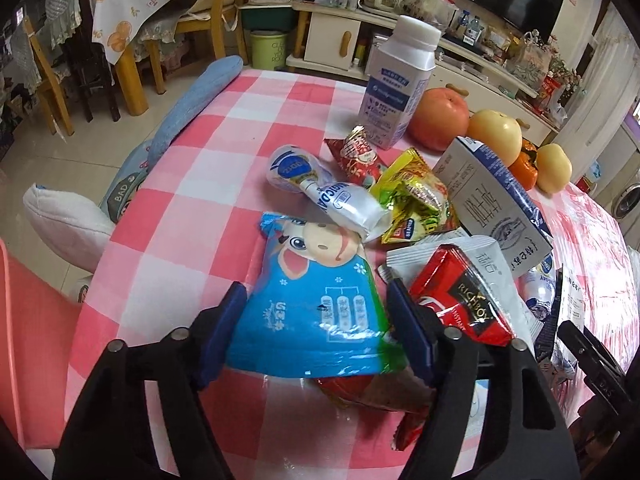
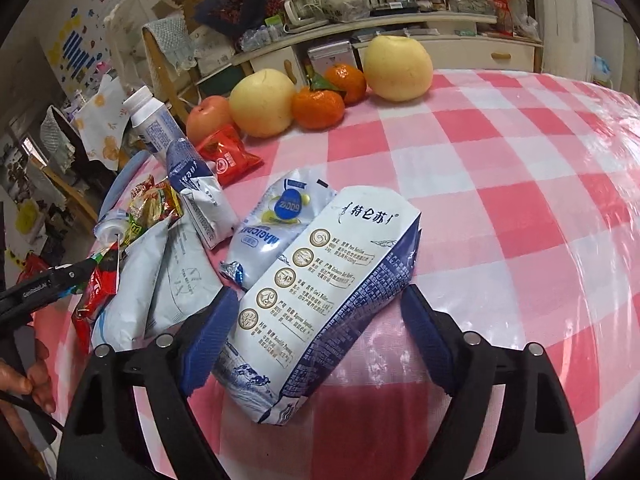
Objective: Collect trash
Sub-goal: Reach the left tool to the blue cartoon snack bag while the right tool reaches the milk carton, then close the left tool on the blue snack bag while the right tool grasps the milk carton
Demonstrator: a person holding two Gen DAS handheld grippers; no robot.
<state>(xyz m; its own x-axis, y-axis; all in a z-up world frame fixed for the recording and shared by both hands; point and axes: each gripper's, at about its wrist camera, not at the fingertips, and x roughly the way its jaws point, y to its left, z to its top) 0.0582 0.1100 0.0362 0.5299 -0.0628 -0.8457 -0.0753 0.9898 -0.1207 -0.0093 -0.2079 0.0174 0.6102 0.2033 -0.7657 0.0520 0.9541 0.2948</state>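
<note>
Left gripper [image 1: 316,332] part-open, straddling blue cow-print pouch [image 1: 308,300]; pouch long axis 12–6 o'clock, pads just beside edges, no squeeze seen.
Right gripper [image 2: 316,336] part-open around flattened milk carton [image 2: 320,292], axis 1–7 o'clock.

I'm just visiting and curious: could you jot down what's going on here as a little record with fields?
Surface: table with pink checked cloth
Left gripper: open, astride a blue cartoon-cow wrapper
Right gripper: left pad touching a crushed milk carton, right pad clear of it
Other trash: red Richroy packet, yellow-green wrapper, white pouch
Not trash: white bottle, fruit at the far edge
</note>
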